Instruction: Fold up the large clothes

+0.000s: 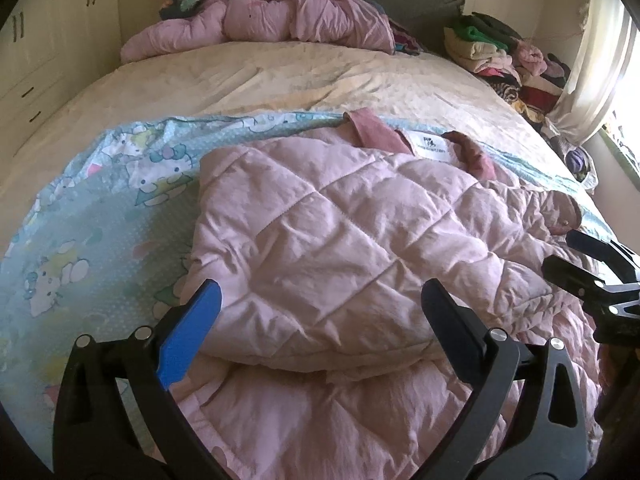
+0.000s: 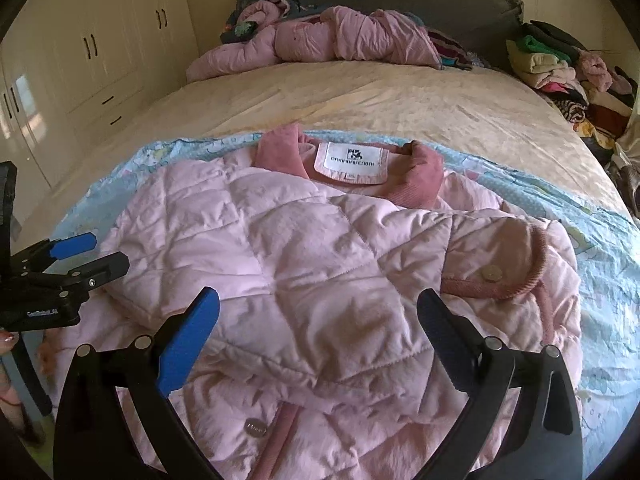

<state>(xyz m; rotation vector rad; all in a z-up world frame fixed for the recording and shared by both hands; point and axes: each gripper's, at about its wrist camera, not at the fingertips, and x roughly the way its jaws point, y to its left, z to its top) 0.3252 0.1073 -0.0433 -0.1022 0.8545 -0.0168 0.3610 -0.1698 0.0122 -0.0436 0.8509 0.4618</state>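
A pink quilted jacket (image 2: 320, 248) lies spread on a cartoon-print sheet (image 1: 100, 208) across the near end of a bed (image 2: 400, 96), collar (image 2: 424, 176) and white label (image 2: 352, 162) facing up, one sleeve folded across its body, probably a first fold. The left gripper (image 1: 320, 308) and right gripper (image 2: 318, 312) hover over the jacket's lower half, jaws wide apart and holding nothing, seemingly between grasps. The hem is cut off below both views, and the other sleeve cannot be made out. Heaped clothes (image 2: 560, 68) blur together at the far bedside.
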